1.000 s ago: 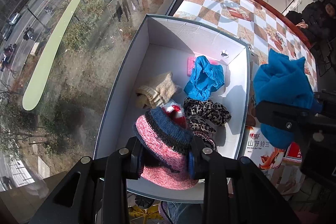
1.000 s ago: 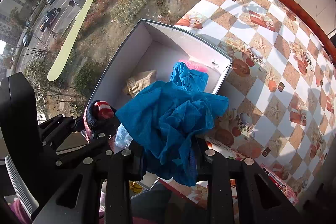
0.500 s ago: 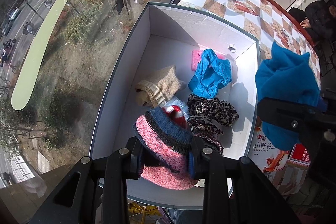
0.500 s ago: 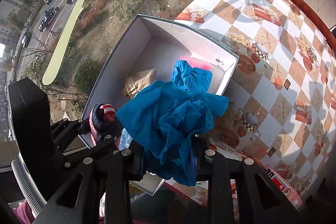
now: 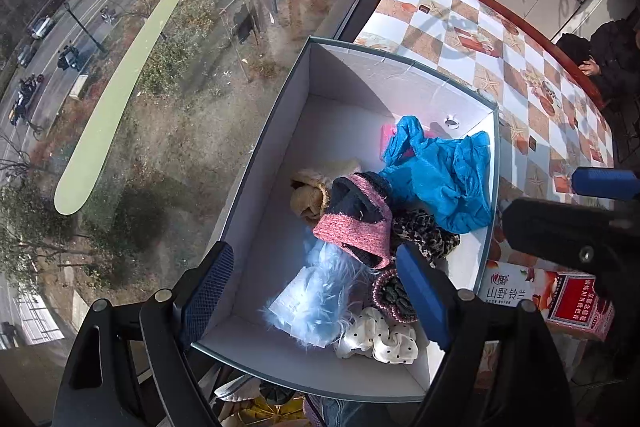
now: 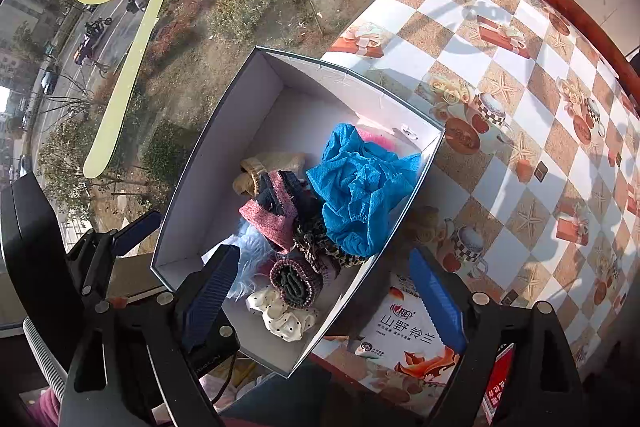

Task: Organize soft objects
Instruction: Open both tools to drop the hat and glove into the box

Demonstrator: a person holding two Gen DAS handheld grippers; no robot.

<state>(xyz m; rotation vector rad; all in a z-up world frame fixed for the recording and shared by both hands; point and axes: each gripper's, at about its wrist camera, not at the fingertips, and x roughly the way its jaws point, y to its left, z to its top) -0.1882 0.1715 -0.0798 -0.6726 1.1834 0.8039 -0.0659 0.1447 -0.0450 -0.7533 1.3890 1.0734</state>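
The left gripper [image 5: 316, 287] points steeply down over the white cardboard box with a dark rim [image 5: 280, 131]. Its jaws are opening and stand wide apart, and nothing is pressed between the blue ribbed pads [image 5: 420, 295]; the soft things lie in the box below them. The right gripper [image 6: 324, 291] also points down, over the near corner of the same box [image 6: 224, 131], and its jaws are opening too, very wide, with nothing gripped between them.

Inside the box lies the pink and navy knitted hat [image 5: 356, 223] on top of the pile, released and resting on the other items. Just beside it, toward the far right wall, lies the crumpled bright blue thin cloth [image 5: 440, 175]. A beige knitted piece [image 5: 312, 195] touches the hat on the left. Under the hat are a leopard-pattern fabric [image 5: 424, 235], a light blue fluffy piece [image 5: 320, 299], a small rolled dark purple and green knit [image 5: 396, 295] and a cream scrunchie with black dots [image 5: 380, 343].

The box stands at the edge of a table with a checked brown and white oilcloth [image 6: 520, 87], next to a large window [image 5: 140, 87] that looks down on a street with cars and trees. A printed carton with red and white sides [image 6: 416, 351] lies beside the box.
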